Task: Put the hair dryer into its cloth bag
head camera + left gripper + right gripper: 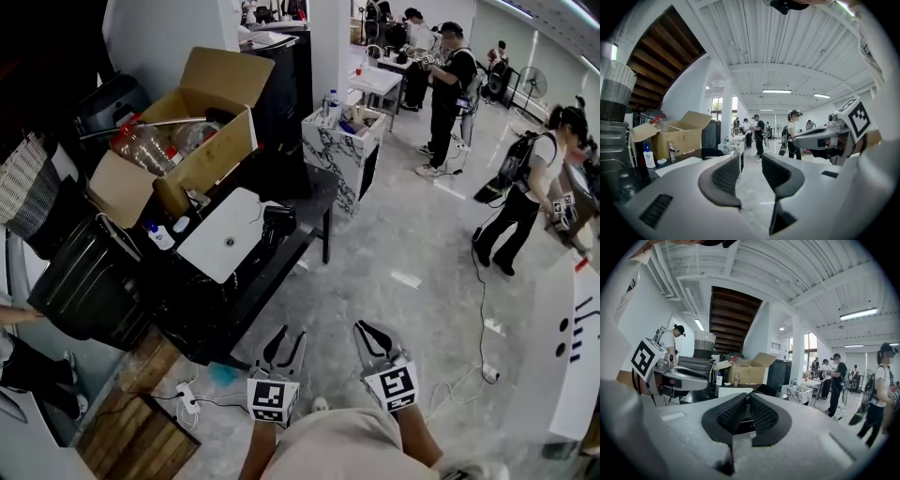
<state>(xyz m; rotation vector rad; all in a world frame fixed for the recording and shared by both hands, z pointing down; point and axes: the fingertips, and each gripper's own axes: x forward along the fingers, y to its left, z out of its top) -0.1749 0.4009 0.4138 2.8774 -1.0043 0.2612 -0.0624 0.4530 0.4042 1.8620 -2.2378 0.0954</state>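
A black object that looks like the hair dryer (278, 223) lies on the black table (314, 202), beside a white basin. In the left gripper view it shows as a dark shape (712, 152) on the table's edge. I cannot pick out the cloth bag. Both grippers hang over the floor, short of the table's near end, and hold nothing. The left gripper (291, 336) (751, 168) has its jaws nearly together, with only a narrow slit between the pads. The right gripper (367, 333) (747, 401) is shut, pads touching.
An open cardboard box (187, 141) with plastic bottles stands at the table's far end, by the white basin (225, 234). A black bin (80, 281) sits to the left. A power strip and cables (187, 398) lie on the floor. Several people stand beyond a marble cabinet (342, 141).
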